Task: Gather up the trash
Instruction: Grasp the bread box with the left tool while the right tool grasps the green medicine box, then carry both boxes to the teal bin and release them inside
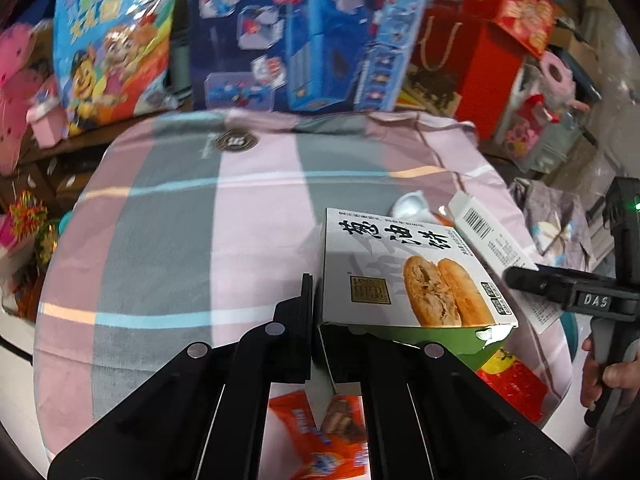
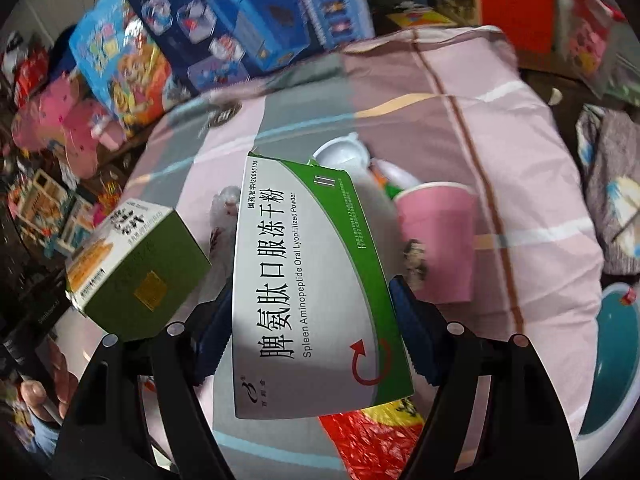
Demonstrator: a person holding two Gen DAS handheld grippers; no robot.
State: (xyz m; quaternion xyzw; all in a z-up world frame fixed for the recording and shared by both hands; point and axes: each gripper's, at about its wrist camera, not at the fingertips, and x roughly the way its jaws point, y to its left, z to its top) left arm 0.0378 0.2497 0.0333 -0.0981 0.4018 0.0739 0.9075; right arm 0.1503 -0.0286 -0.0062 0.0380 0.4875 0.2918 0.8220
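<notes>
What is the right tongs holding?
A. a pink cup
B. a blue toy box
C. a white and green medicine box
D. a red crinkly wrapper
C: in the right wrist view the white and green medicine box sits clamped between the two blue pads of the right tongs, while the pink cup stands behind it on the cloth, not gripped.

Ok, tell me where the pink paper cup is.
Right wrist view, right of centre: the pink paper cup lies on the striped cloth, just beyond the medicine box held in the right tongs.
</notes>
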